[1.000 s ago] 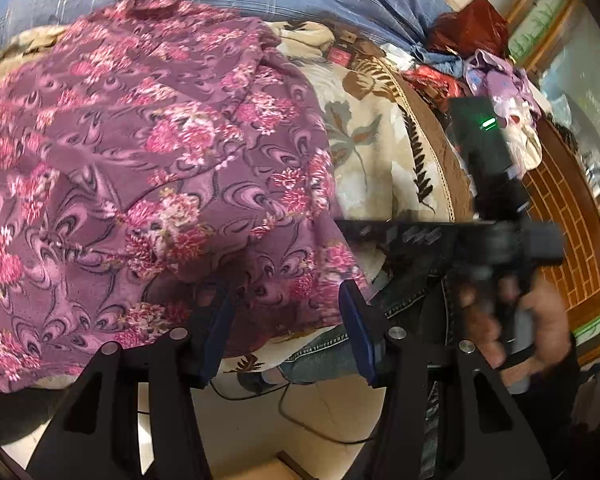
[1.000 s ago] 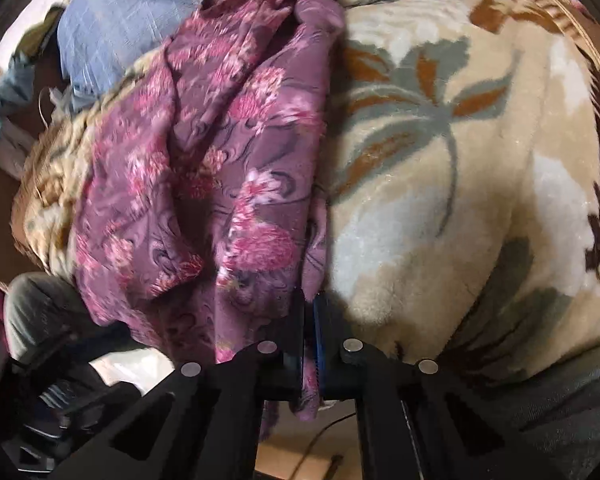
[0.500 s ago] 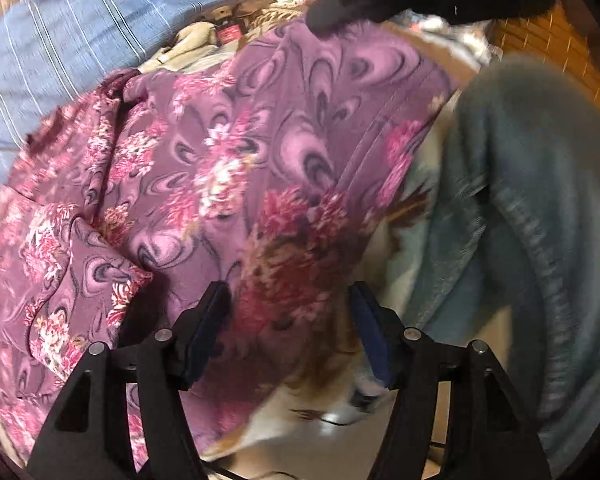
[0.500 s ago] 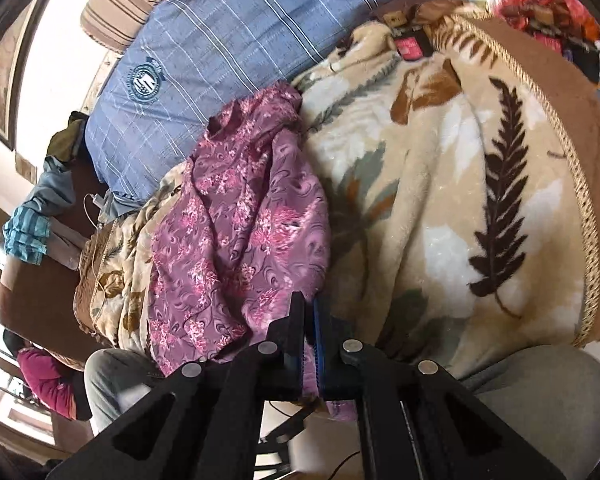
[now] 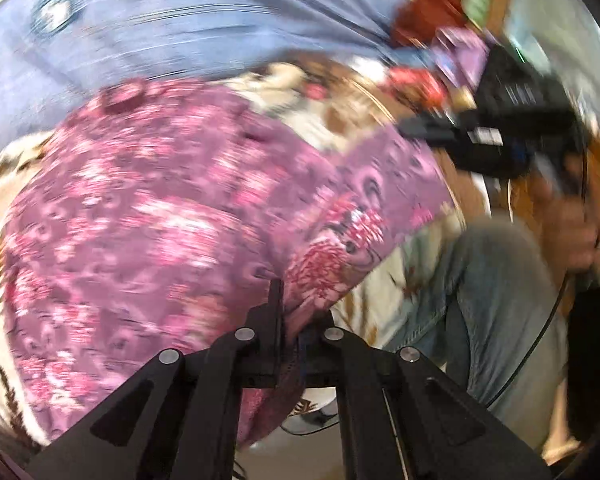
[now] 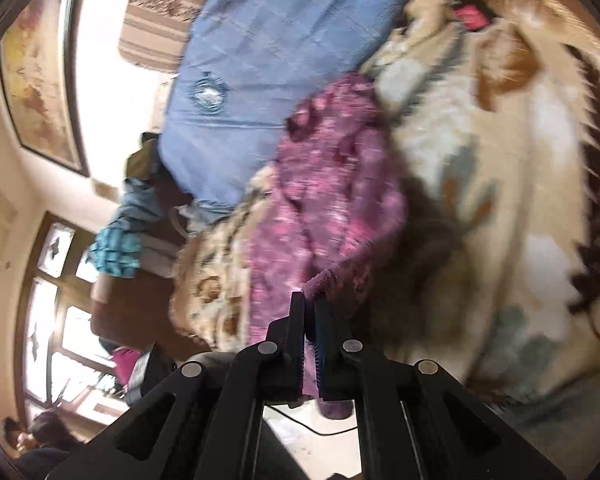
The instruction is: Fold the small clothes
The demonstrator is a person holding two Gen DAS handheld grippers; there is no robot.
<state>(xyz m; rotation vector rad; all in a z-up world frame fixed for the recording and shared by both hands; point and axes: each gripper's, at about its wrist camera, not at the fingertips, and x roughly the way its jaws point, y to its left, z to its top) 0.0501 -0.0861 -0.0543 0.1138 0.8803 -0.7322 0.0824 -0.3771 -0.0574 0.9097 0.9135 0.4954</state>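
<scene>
Both jaws pinching garment [image 5: 172, 208] hem. Lift evenly, keep the edge between them taut, lay flat on blanket [image 6: 500, 200].

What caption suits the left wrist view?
Left gripper shut on purple floral fabric garment spread over beige leaf-patterned blanket.

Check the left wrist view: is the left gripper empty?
No: the left gripper is clamped on the edge of the purple floral garment.

soft floral cloth garment [image 5: 172, 208], fuzzy blanket [image 6: 500, 184]
</scene>
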